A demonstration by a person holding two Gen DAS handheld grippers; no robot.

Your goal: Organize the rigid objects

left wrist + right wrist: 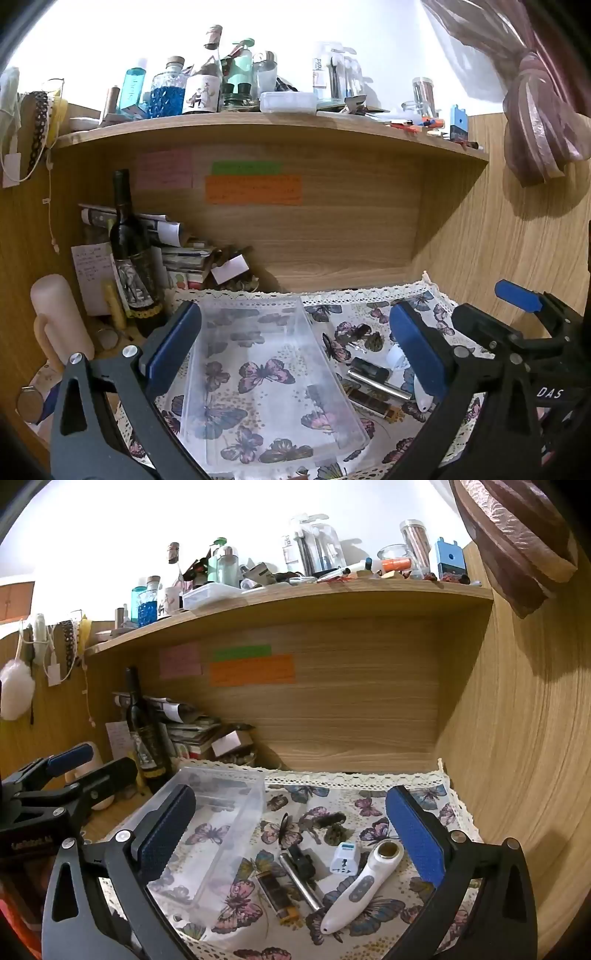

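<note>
Left tongs: yours, wide open, empty, over the clear bin.
Right tongs: wide open, empty, above the adapter.

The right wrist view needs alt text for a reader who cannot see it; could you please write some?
Open right gripper hovers over a butterfly-print cloth where a white handheld device, white plug adapter, metal tube and small dark items lie beside an empty clear plastic bin. A cluttered wooden shelf stands behind.
</note>
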